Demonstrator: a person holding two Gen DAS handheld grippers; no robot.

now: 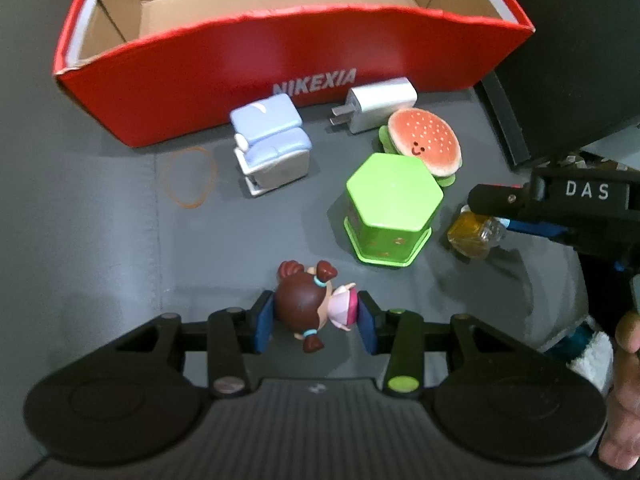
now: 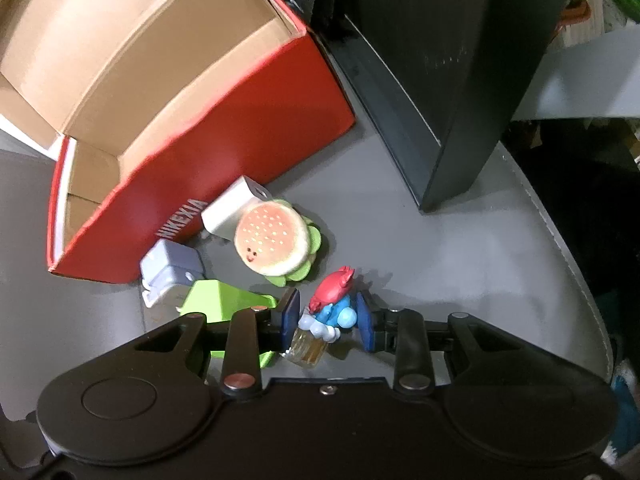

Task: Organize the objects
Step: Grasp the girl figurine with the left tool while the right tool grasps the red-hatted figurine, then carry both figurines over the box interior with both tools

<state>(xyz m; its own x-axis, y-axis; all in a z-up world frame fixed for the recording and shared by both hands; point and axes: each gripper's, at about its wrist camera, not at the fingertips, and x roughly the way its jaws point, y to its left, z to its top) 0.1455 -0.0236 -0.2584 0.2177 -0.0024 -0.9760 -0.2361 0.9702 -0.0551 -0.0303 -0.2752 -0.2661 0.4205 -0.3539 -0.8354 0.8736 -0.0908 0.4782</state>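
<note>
My left gripper (image 1: 315, 319) is open around a girl figurine with brown pigtails (image 1: 310, 306) lying on the grey table; the blue pads sit on either side of it with small gaps. My right gripper (image 2: 328, 316) is open around a blue figure with a red hat (image 2: 334, 300), which stands beside a small amber glass bottle (image 2: 308, 346). The right gripper also shows in the left wrist view (image 1: 492, 200), above the bottle (image 1: 474, 234). The red open box (image 1: 280, 60) stands behind, empty.
On the table lie a green hexagonal box (image 1: 390, 216), a burger toy (image 1: 426, 142), a white charger (image 1: 378, 104), a pale blue chair toy (image 1: 272, 144) and an orange rubber band (image 1: 190, 176). A black box (image 2: 432, 60) stands to the right.
</note>
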